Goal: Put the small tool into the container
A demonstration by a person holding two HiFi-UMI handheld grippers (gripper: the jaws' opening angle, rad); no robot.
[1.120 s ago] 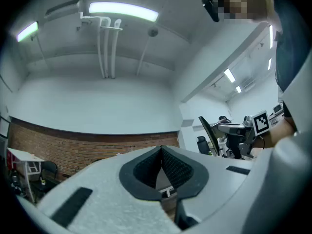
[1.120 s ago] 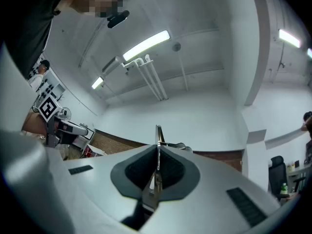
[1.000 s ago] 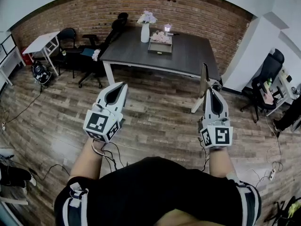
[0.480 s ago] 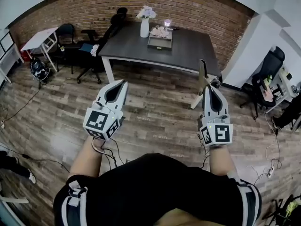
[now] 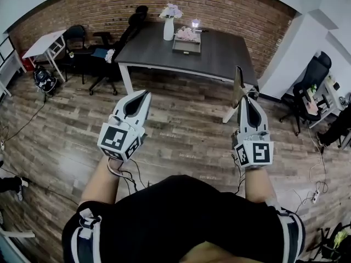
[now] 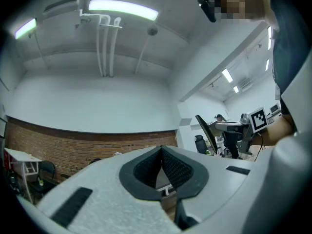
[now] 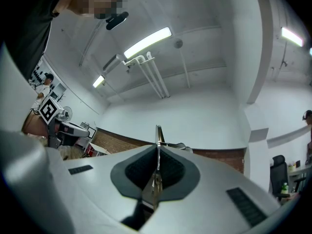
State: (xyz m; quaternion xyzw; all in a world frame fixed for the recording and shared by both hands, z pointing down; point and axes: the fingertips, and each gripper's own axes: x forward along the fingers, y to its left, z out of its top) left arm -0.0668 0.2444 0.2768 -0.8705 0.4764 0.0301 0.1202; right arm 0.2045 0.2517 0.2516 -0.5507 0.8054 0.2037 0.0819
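My right gripper (image 5: 243, 99) is shut on a thin flat metal tool (image 5: 238, 84), which sticks up past the fingertips. In the right gripper view the tool (image 7: 158, 139) stands edge-on, pinched between the dark pads of the gripper (image 7: 157, 150). My left gripper (image 5: 143, 94) is held level with it at the left, and in its own view this gripper (image 6: 161, 150) is shut with nothing between its tips. Both grippers hang over the wooden floor, well short of the table. A shallow grey tray-like container (image 5: 186, 46) sits on the far dark table (image 5: 219, 59).
A white vase of flowers (image 5: 169, 28) and a small lamp (image 5: 195, 24) stand by the tray. Office chairs (image 5: 112, 48) crowd the table's left side, and a white desk (image 5: 48, 44) is farther left. Another chair (image 5: 310, 86) is at the right, with cables (image 5: 22, 130) on the floor.
The table sits slightly higher in the head view than before. Both grippers keep their pose, and the right one still holds the tool.
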